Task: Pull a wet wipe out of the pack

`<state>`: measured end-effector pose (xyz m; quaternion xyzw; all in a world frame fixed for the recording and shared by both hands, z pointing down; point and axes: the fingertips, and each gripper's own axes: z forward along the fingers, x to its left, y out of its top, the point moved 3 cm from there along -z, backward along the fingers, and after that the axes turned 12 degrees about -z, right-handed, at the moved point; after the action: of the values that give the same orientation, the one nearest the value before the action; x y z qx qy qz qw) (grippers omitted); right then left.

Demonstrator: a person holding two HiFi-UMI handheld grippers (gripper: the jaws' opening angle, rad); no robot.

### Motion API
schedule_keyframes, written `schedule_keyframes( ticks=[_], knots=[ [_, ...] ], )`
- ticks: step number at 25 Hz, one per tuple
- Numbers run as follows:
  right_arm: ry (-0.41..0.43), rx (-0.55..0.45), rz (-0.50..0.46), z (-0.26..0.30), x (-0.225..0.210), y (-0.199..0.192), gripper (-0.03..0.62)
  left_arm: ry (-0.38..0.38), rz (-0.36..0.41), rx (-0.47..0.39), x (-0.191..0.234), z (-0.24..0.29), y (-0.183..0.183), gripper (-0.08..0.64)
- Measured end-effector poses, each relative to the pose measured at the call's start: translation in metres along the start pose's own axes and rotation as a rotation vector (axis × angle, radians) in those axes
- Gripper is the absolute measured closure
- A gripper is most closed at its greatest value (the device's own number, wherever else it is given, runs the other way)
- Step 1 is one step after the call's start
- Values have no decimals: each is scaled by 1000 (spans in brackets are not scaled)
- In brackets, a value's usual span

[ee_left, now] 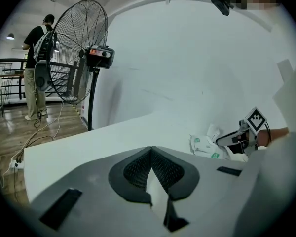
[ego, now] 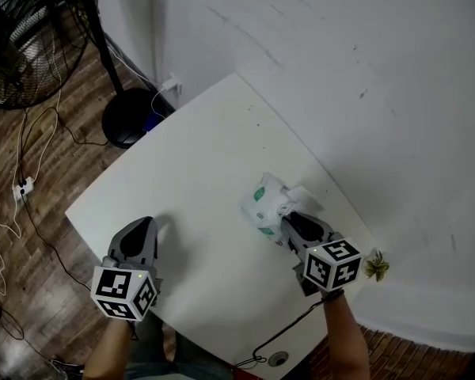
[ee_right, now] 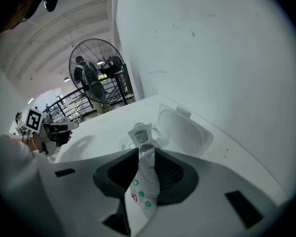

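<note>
The wet wipe pack [ego: 266, 206] is white with green marks and lies near the table's right edge, by the wall. Its round lid [ee_right: 183, 127] is flipped open, and a tuft of wipe [ee_right: 139, 133] sticks up from the opening. My right gripper [ego: 286, 219] is shut on the near end of the pack's film [ee_right: 144, 181]. My left gripper [ego: 146, 226] rests on the table far to the pack's left, shut with nothing in it. From the left gripper [ee_left: 150, 153] view, the pack [ee_left: 205, 145] and the right gripper [ee_left: 233, 138] show at the right.
The white table [ego: 198, 157] stands against a white wall [ego: 348, 70]. A floor fan [ego: 16, 46] with a round base [ego: 131, 117] and cables [ego: 22, 187] are on the wooden floor at left. A cable [ego: 289, 329] runs off the table's front edge. A person [ee_left: 37, 58] stands far off.
</note>
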<state>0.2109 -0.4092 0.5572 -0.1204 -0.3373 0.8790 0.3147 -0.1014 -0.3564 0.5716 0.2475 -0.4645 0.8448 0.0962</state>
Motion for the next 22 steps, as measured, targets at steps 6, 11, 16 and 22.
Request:
schedule_keyframes(
  ticks=[6,11,16,22],
  knots=[
    [11,32,-36,8,2,-4,498,-2,-4,9,-4,3,-3,557],
    [10,50,-60,13,2,-6,507,1,-3,15,-3,3,-4,557],
    [19,58,-56,15,4,-6,527,-2,-9,20,-1,2,-4,557],
    [28,49,-20,16,3,-8,542,-22,-32,31,-2,0,-6,557]
  ],
)
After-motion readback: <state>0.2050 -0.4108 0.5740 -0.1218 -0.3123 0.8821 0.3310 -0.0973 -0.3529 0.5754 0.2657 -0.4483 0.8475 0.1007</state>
